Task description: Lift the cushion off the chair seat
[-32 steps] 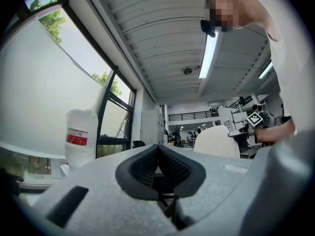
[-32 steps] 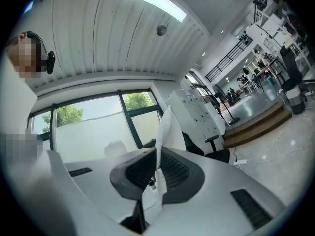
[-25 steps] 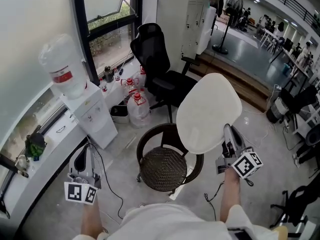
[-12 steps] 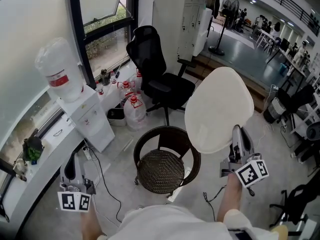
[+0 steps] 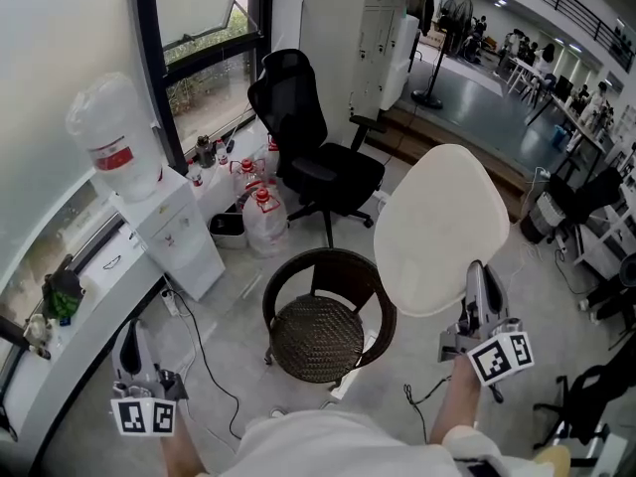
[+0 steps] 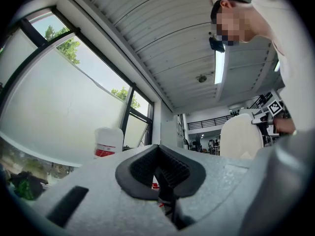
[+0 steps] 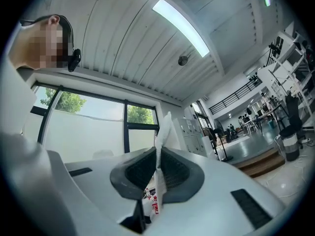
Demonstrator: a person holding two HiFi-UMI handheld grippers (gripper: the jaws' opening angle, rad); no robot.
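Now clear of the chair seat (image 5: 320, 336), the cushion (image 5: 437, 232) stands upright above the right gripper (image 5: 478, 278) clamping its lower edge; left gripper (image 5: 129, 338) closed, empty, farther off.

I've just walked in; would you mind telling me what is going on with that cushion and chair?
A person is working with a handheld gripper in each hand. The right gripper has its jaws shut on the edge of the white cushion and holds it in the air, clear of the round wicker chair, whose seat is bare. The left gripper is shut and empty, low on the person's left.
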